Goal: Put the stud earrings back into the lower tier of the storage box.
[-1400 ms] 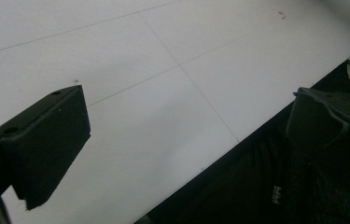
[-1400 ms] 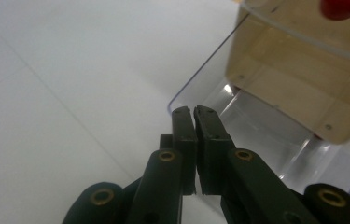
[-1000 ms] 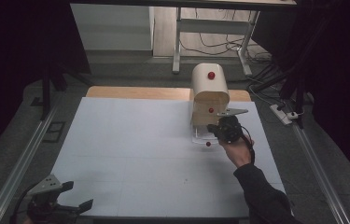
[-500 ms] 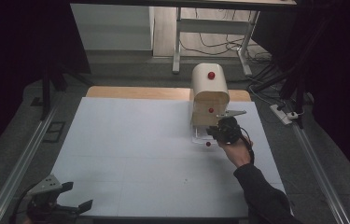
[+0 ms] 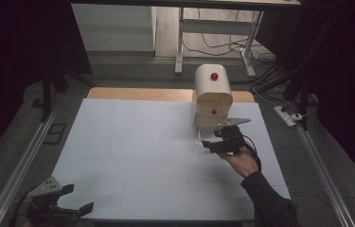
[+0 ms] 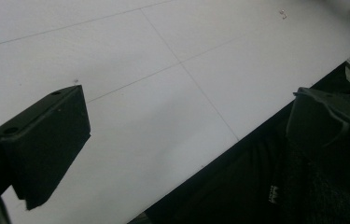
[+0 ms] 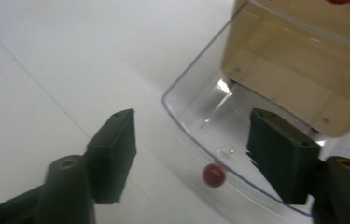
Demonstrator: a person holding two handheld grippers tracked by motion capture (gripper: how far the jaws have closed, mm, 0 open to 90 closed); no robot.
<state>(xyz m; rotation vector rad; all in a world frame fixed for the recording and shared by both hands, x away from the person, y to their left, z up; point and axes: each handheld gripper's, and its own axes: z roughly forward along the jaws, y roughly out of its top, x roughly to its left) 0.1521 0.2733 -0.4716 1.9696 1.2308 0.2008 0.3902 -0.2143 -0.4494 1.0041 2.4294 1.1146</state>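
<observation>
- Box [image 5: 213, 97]: a cream box with a round top stands on the far right part of the white bench [image 5: 132, 156]. It has a red knob [image 5: 214, 76] on top and another red knob on its front.
- A clear drawer [image 7: 219, 126] sticks out from the bottom of the box, on the near side. It looks like thin see-through plastic, so I think it is light, stiff and smooth. It could slip or crack if squeezed hard.
- A small red knob [image 7: 213, 175] sits on the front wall of the drawer. That looks like the best spot to grab, since it is made for pulling. It is tiny and round, so the fingers would need to close right on it.
- The right gripper [image 5: 215, 141] is just at the front of the drawer. In the right gripper view its fingers [image 7: 116, 154] are wide apart, with the small knob in between. They hold nothing. I cannot tell if the right-hand finger touches the drawer wall.
- The left gripper [image 5: 73, 210] is at the near left edge of the bench, well apart from the box. Its fingers [image 6: 46, 140] are wide apart too, and hold nothing.
</observation>
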